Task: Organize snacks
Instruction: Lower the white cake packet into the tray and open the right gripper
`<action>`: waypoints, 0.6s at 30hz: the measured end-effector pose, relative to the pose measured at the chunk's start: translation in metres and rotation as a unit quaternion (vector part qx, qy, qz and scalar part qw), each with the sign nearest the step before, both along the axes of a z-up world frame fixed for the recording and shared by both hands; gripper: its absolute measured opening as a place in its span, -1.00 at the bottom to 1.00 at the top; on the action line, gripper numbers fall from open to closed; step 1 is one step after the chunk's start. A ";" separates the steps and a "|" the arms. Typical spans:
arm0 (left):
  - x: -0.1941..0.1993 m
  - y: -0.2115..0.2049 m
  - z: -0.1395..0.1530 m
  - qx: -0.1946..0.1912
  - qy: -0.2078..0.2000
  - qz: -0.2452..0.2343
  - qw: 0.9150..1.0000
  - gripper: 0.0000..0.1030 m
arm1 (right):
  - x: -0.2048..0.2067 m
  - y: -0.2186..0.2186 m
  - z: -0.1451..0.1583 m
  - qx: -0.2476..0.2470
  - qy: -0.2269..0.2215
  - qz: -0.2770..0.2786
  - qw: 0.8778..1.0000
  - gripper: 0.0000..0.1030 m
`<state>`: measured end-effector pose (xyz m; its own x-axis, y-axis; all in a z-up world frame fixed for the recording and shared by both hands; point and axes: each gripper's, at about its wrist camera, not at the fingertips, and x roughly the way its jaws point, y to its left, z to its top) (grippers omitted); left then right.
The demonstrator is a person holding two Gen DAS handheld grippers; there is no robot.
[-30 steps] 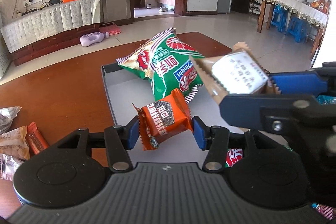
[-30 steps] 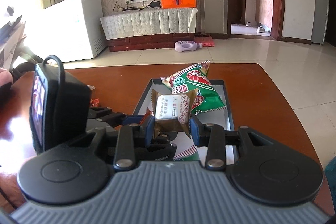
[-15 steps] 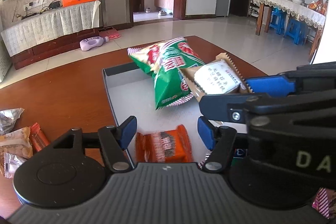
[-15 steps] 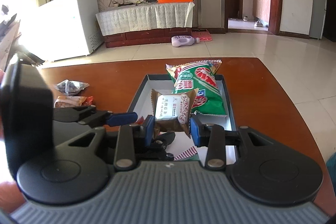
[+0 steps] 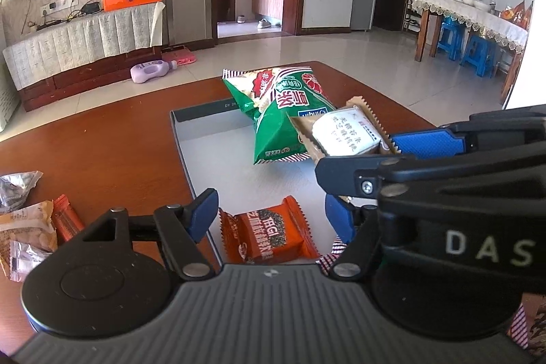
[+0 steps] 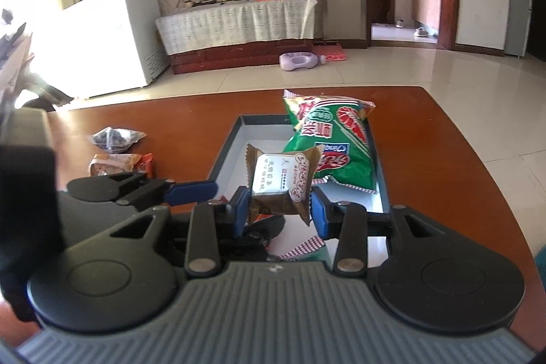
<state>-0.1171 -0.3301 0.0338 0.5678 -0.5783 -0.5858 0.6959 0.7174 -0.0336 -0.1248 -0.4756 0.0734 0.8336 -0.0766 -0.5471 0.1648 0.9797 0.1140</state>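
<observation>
On the brown wooden table (image 5: 102, 159) a shallow grey tray (image 5: 218, 145) is seen, its long side running from 6 toward 12 o'clock in both wrist views. At the tray's 12 o'clock end a green snack bag (image 5: 283, 111) is propped over the far rim. Near the 6 o'clock end, on the tray floor, an orange snack packet (image 5: 269, 232) is lying flat. The left gripper (image 5: 273, 214) is held over that packet with its jaws spread wide; they have just been opening, and the packet sits between the blue pads (image 5: 201, 214) without being touched by either. At 3 o'clock in the left view the right gripper (image 6: 278, 205) is seen above the tray. Its jaws have just been opening as well, yet a brown-and-white pastry packet (image 6: 283, 183) is kept between them, off the tray floor, its sides apparently still met by the pads (image 6: 240, 205). Whether the press is firm cannot be told. At 9 o'clock of the tray, on the bare wood, a small heap of loose wrapped snacks (image 5: 27, 220) is left. A red-checked wrapper (image 6: 303, 246) is partly hidden at the tray's near edge.
</observation>
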 end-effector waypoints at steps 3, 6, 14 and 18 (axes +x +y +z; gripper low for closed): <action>-0.003 0.002 0.002 -0.002 -0.002 -0.001 1.000 0.46 | 0.000 0.001 0.000 0.001 -0.001 0.001 1.000 -0.06; -0.005 0.005 0.004 -0.007 -0.001 -0.005 1.000 0.55 | -0.001 0.002 -0.001 0.001 -0.004 0.000 1.000 0.13; -0.008 0.014 0.011 -0.015 -0.001 0.006 1.000 0.66 | -0.002 0.005 0.000 0.003 -0.015 -0.003 1.000 0.14; -0.009 0.020 0.016 -0.017 -0.006 0.010 1.000 0.66 | -0.006 0.004 0.003 0.007 -0.025 -0.006 1.000 0.14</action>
<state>-0.1263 -0.3103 0.0497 0.5861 -0.5870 -0.5585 0.6823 0.7293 -0.0504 -0.1303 -0.4713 0.0761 0.8589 -0.0798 -0.5058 0.1706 0.9759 0.1358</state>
